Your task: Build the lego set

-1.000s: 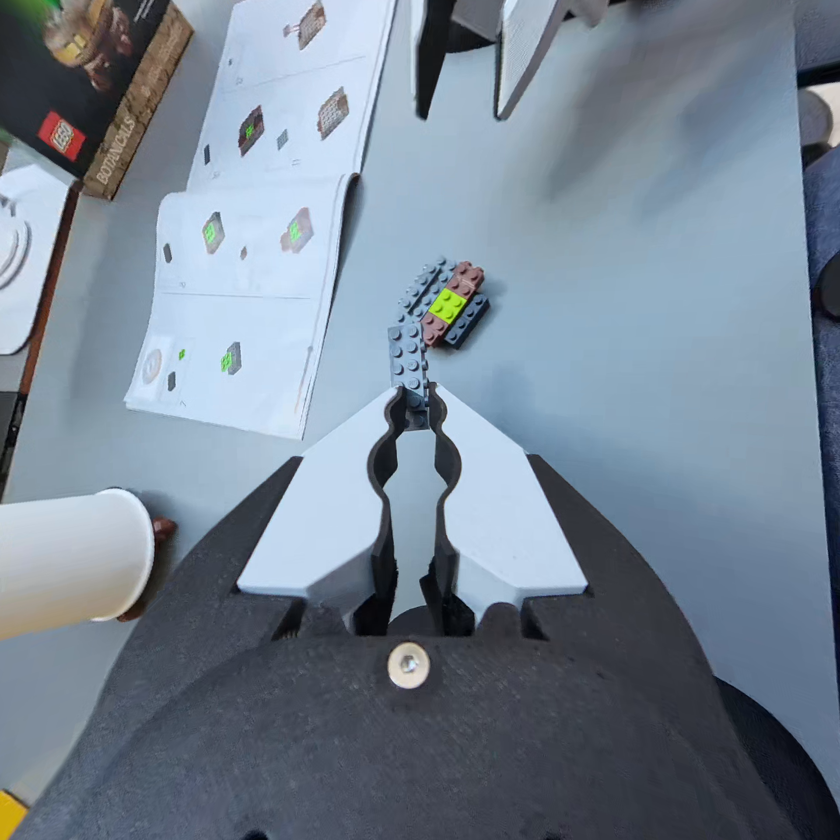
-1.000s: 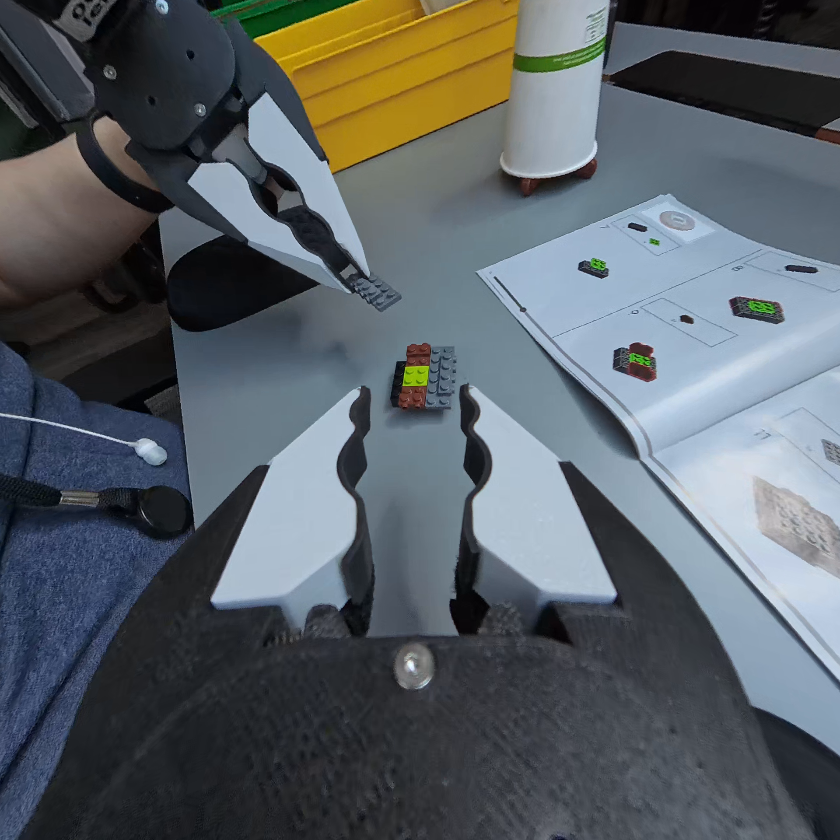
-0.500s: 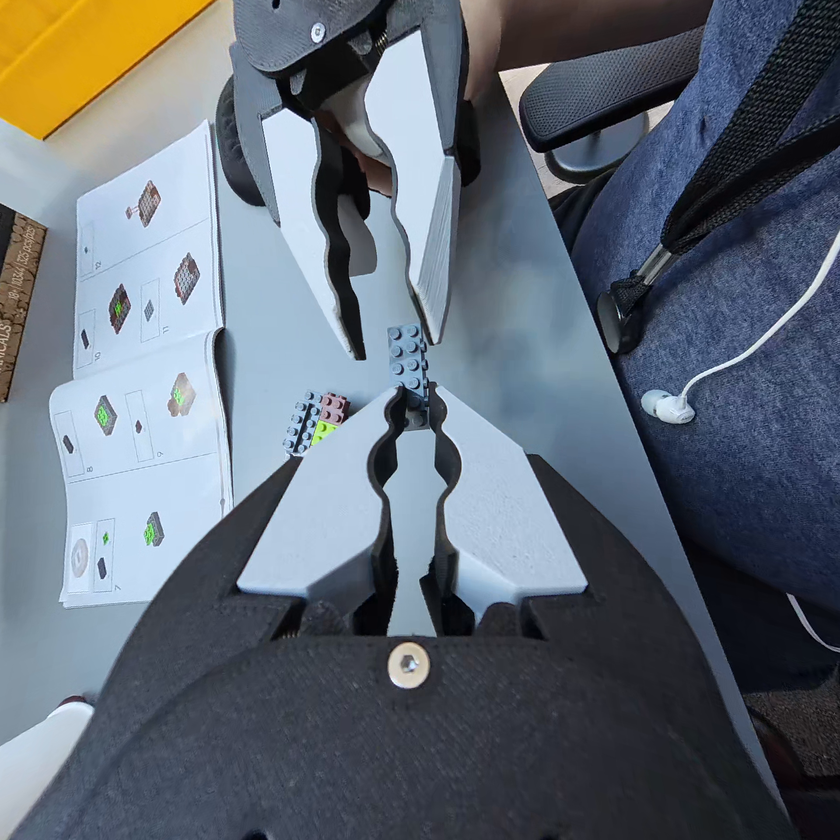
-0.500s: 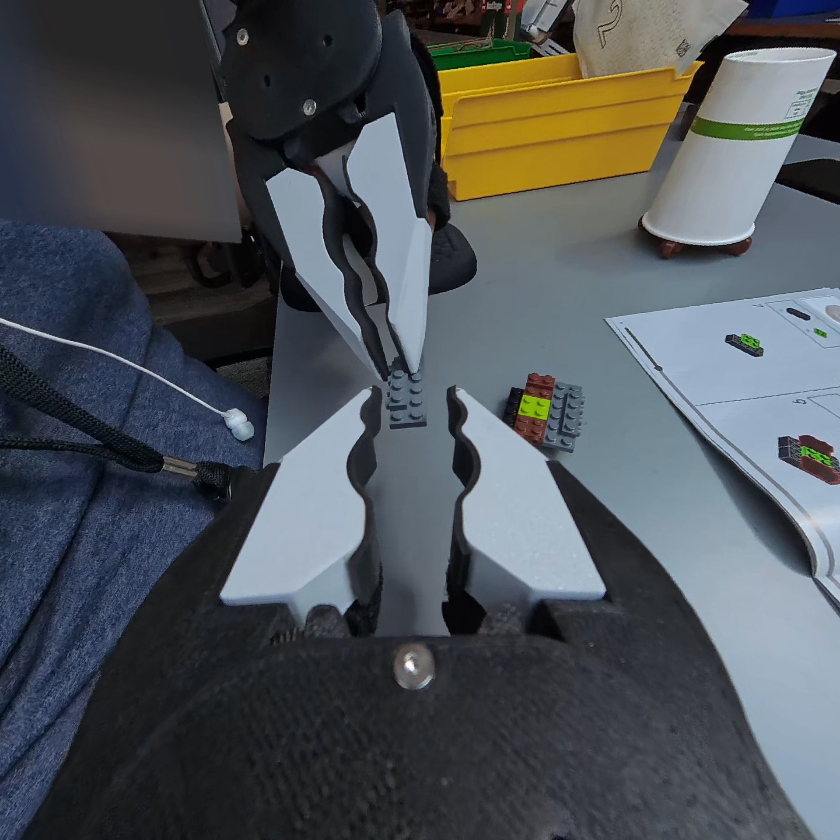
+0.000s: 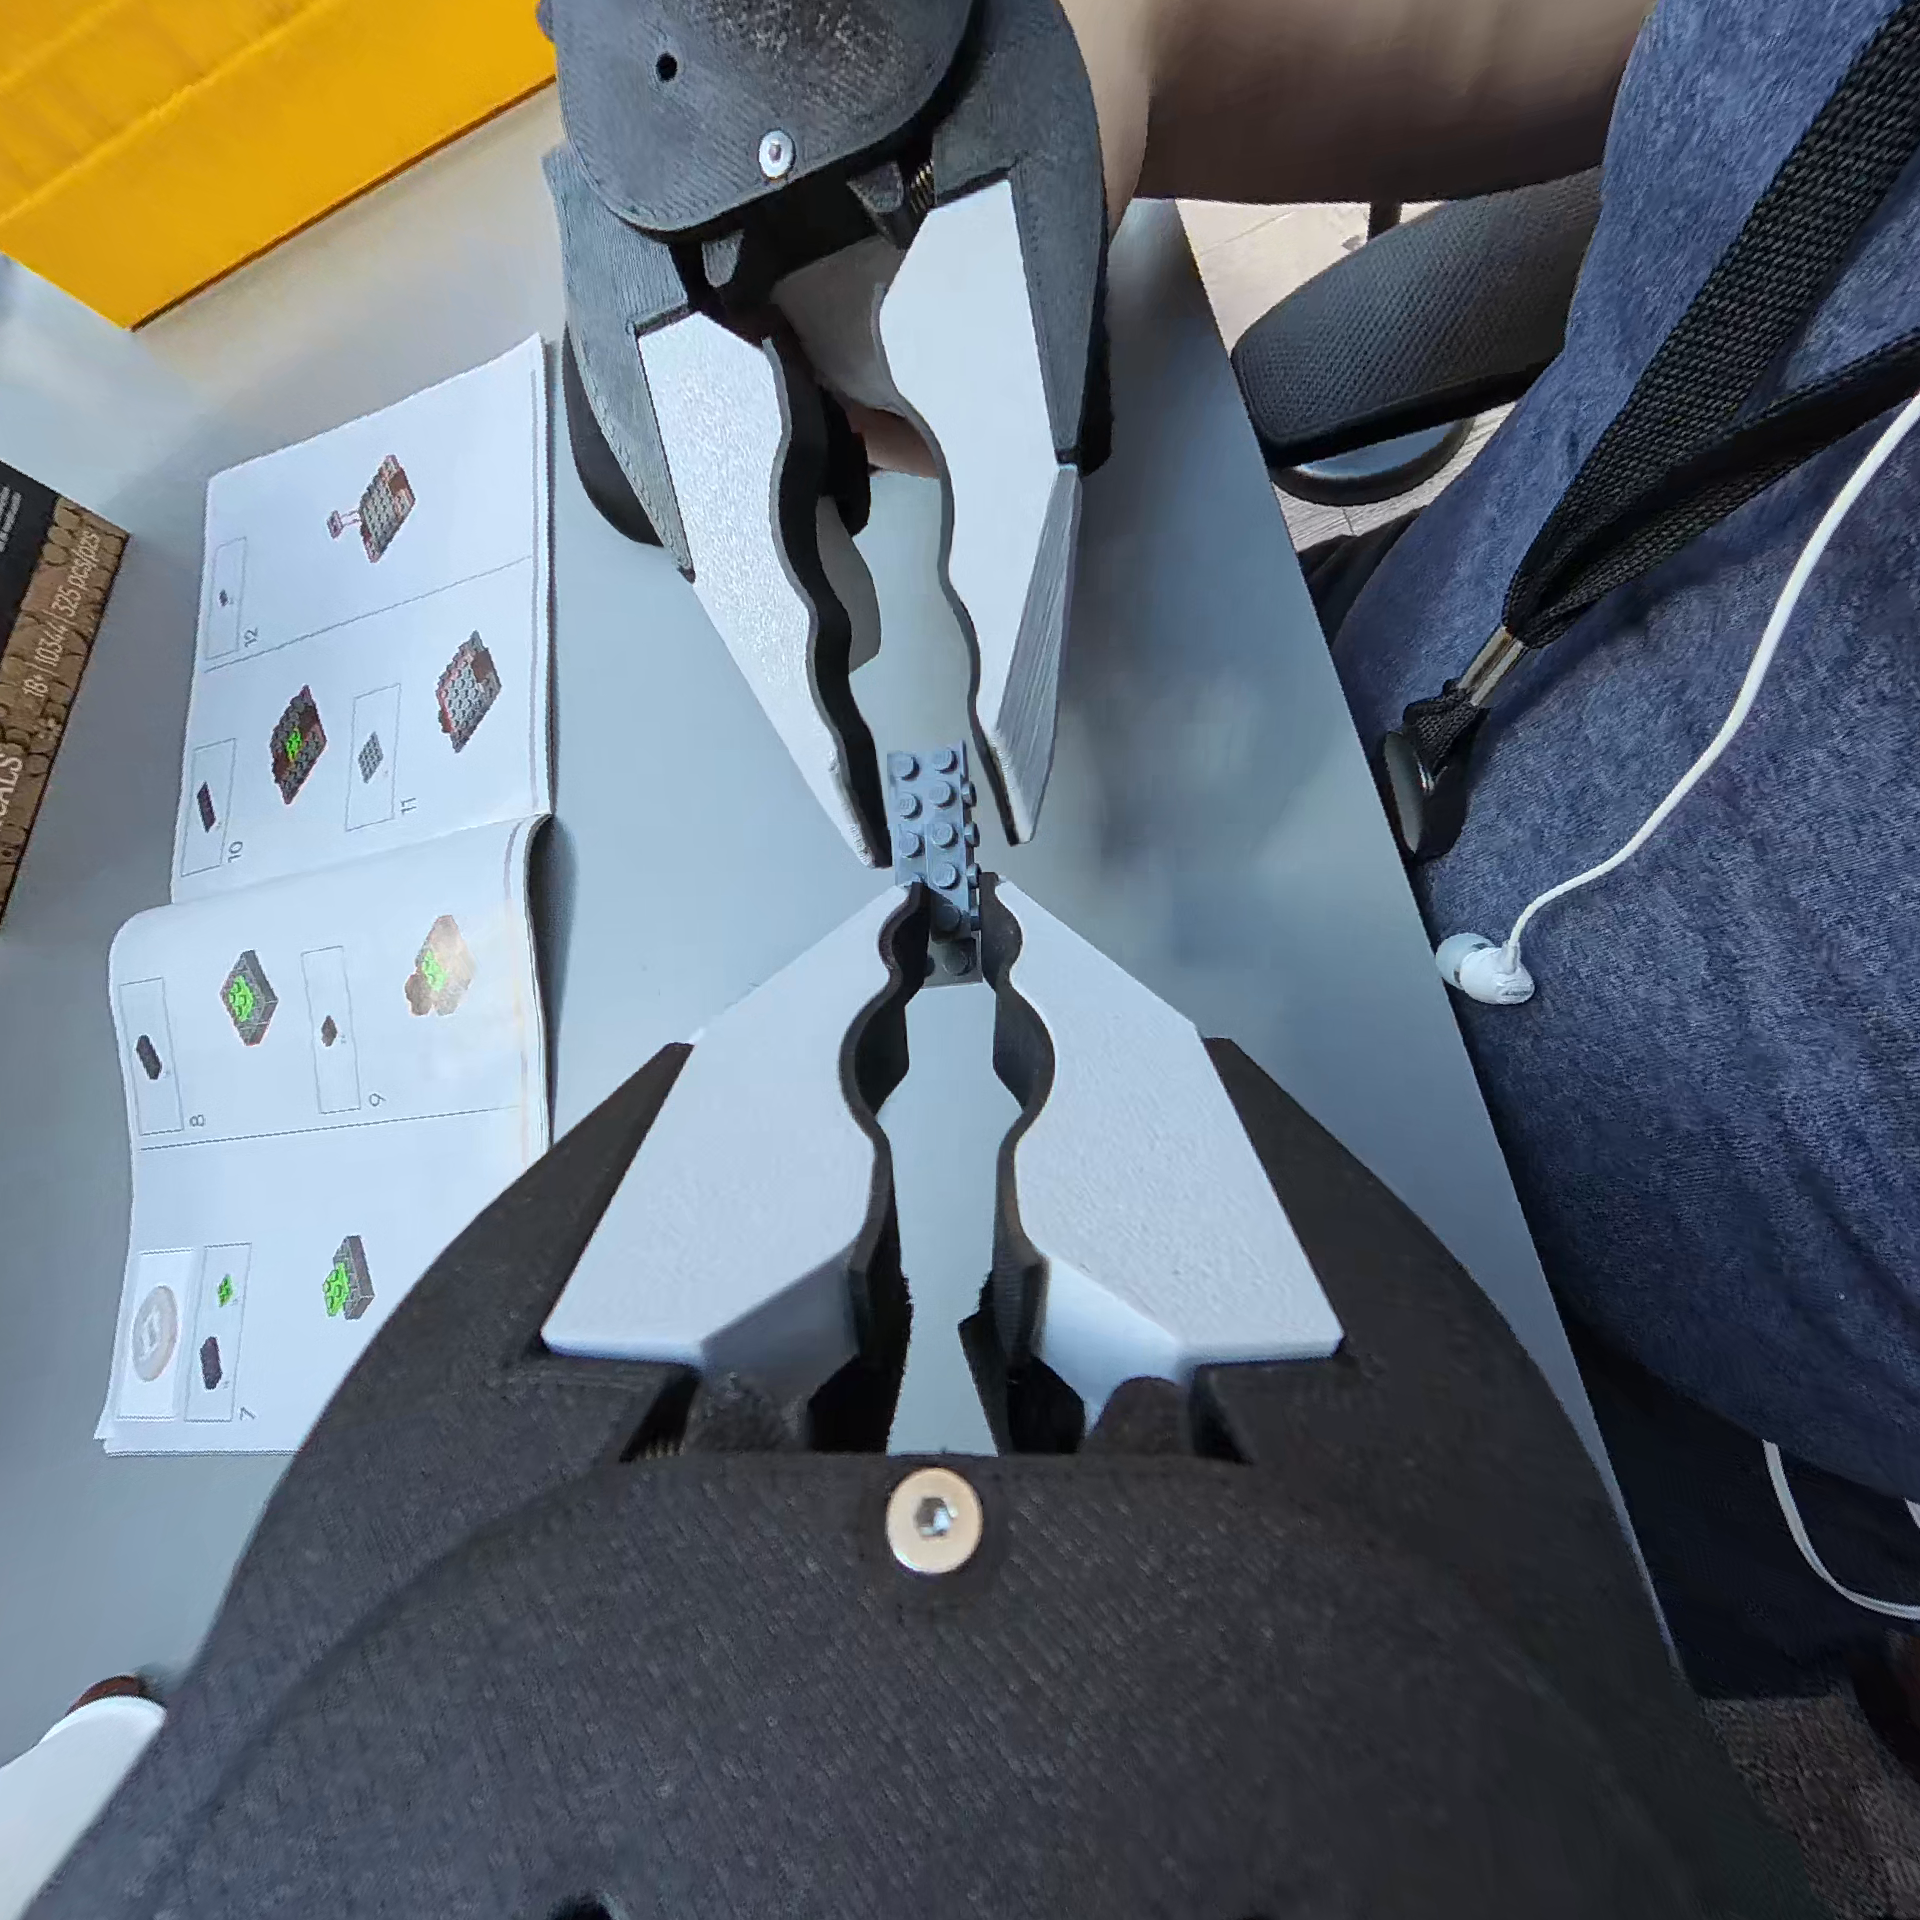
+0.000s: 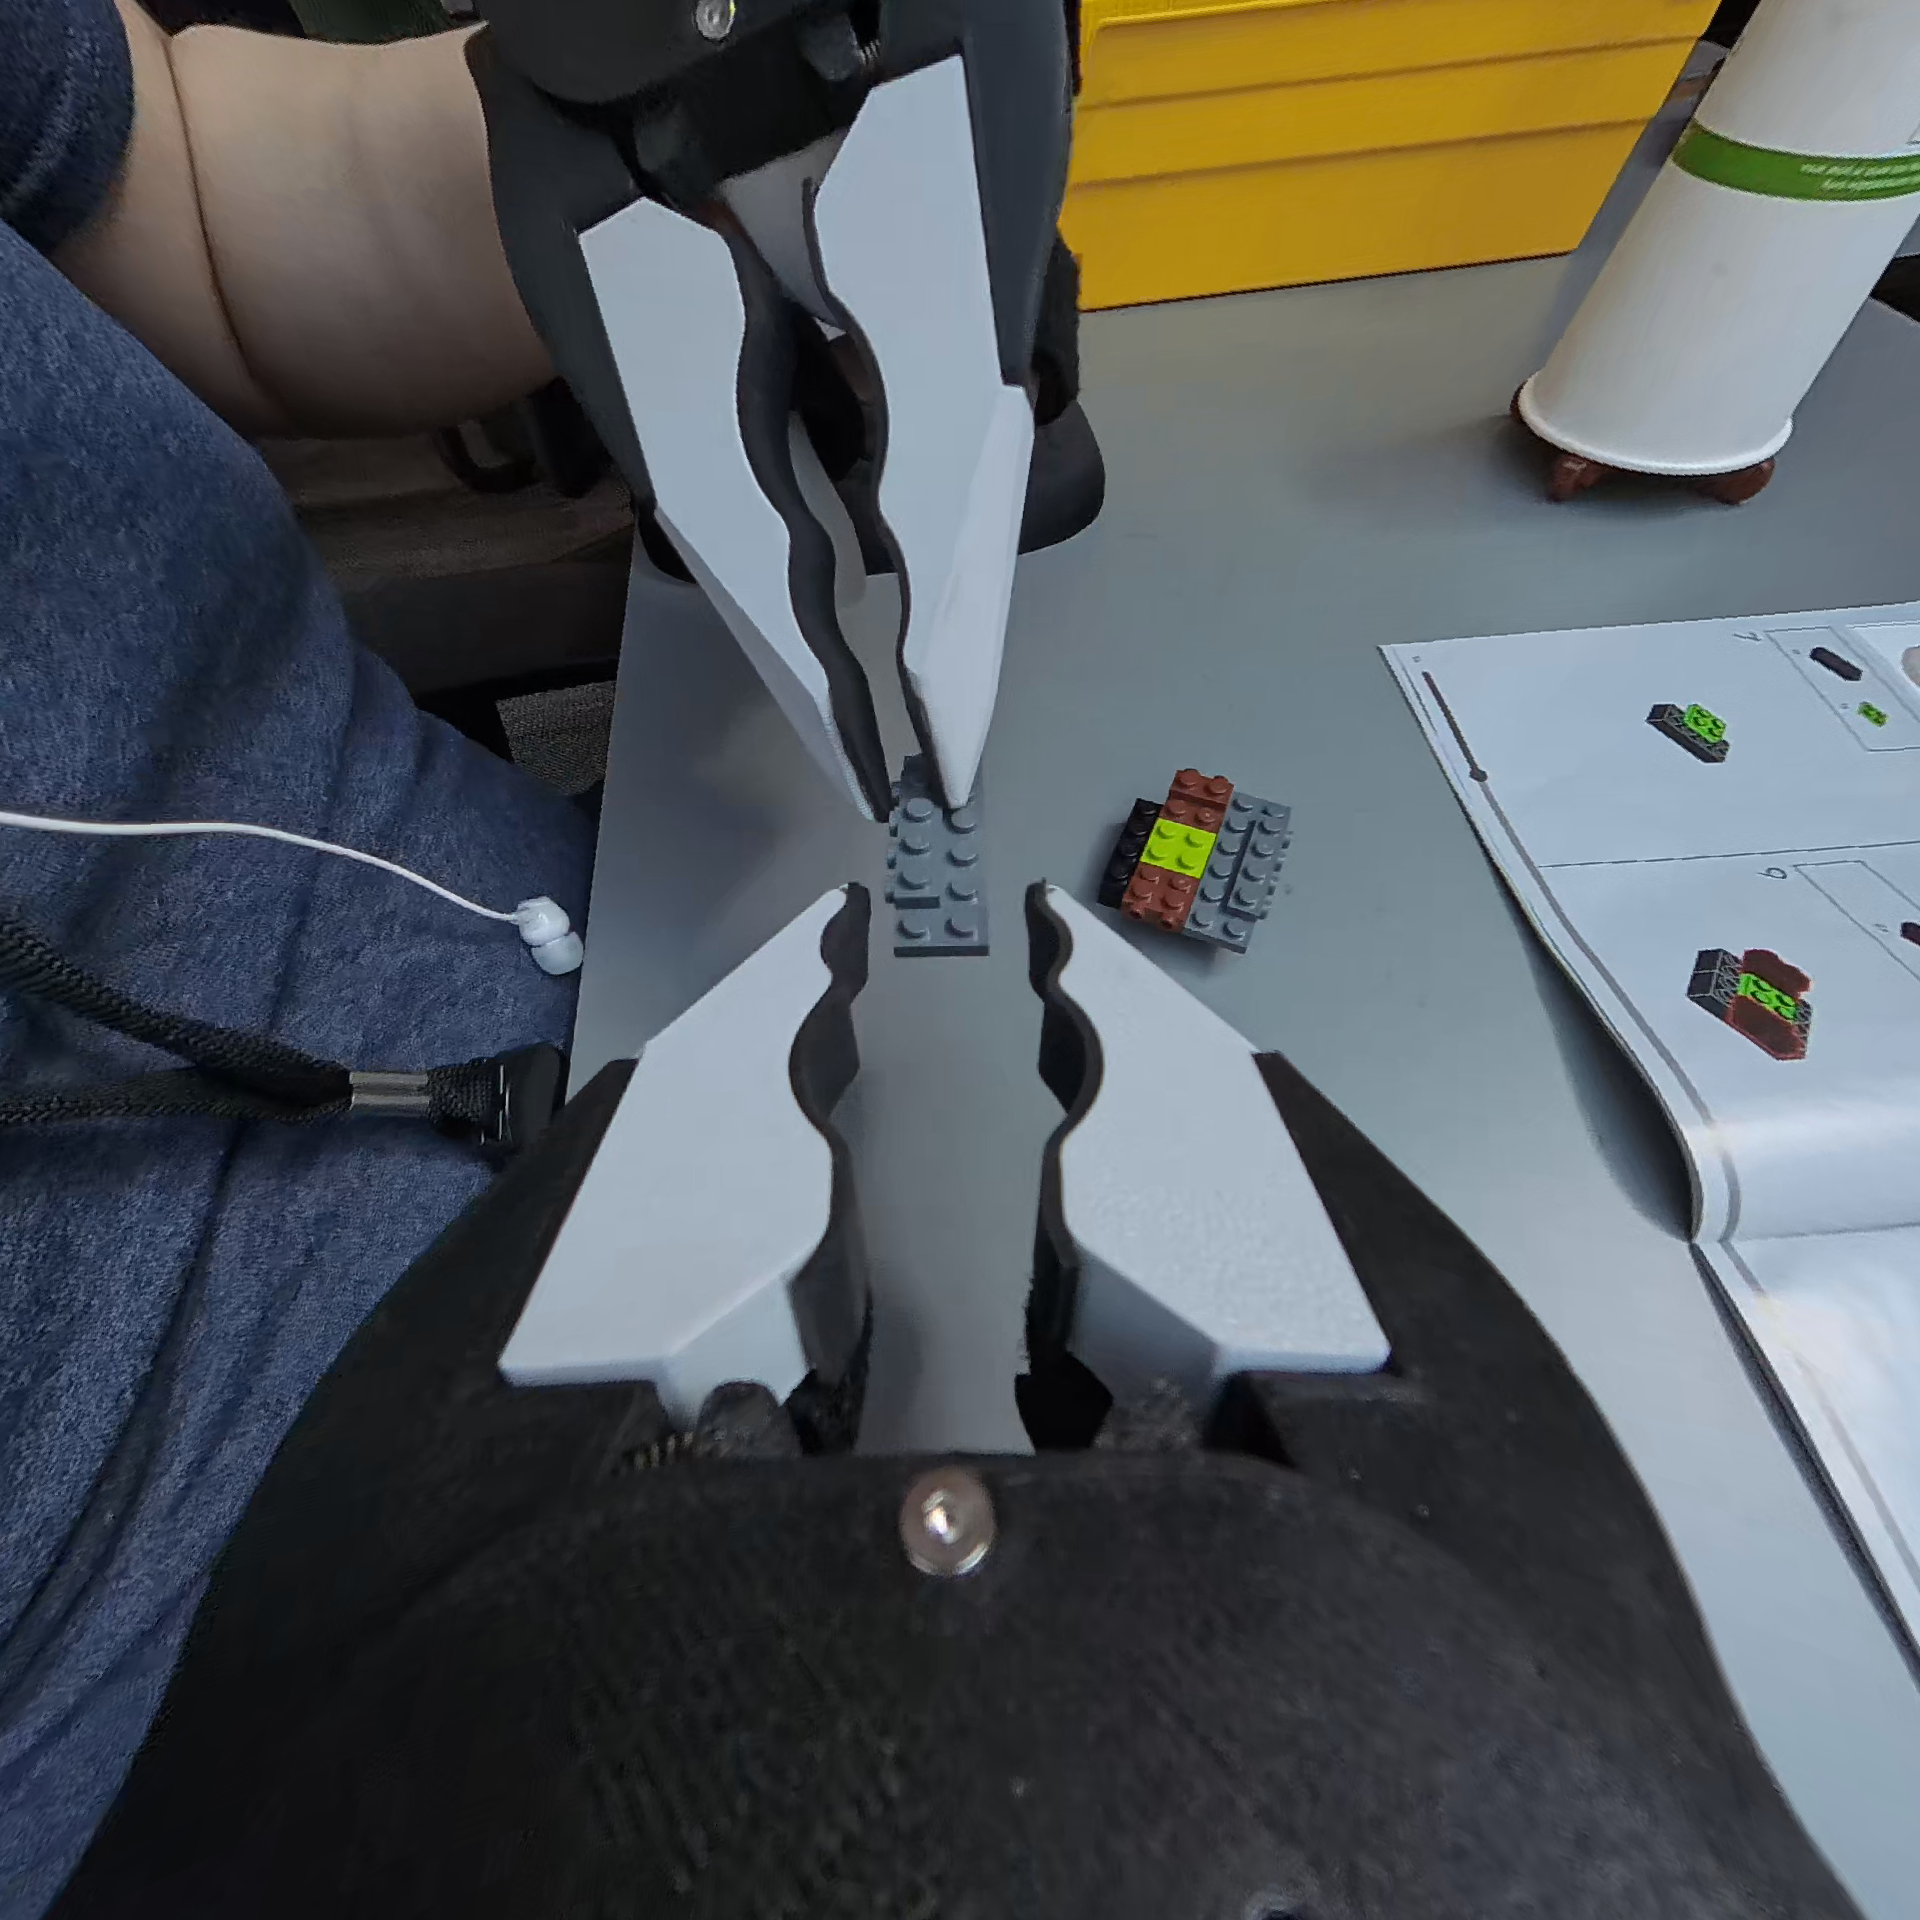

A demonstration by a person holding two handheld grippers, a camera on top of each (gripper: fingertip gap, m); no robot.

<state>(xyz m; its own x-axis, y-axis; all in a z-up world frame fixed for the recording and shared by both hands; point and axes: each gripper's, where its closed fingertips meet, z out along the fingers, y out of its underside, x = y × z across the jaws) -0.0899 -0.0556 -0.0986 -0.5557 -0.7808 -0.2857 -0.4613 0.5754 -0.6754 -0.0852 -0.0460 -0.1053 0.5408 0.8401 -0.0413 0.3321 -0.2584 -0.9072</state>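
We pinch one end of the grey plate [image 5: 938, 831] in our left gripper [image 5: 948, 902], its jaws narrow around it, above the table [image 6: 1299, 582]. Our right gripper [image 6: 943, 902] faces it with jaws wide, the plate's free end between its tips. The half-built block [image 6: 1195, 873] lies on the table just beside the plate, with the booklet [image 6: 1662, 883] beyond it.

Yellow bin [image 6: 1351, 156], white cup [image 6: 1704, 301], perhaps paper.

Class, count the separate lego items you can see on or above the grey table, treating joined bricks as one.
2. A dark grey plate is pinched by the left gripper, between the right gripper's open fingers. A small multicoloured assembly lies on the table. Others may be hidden.
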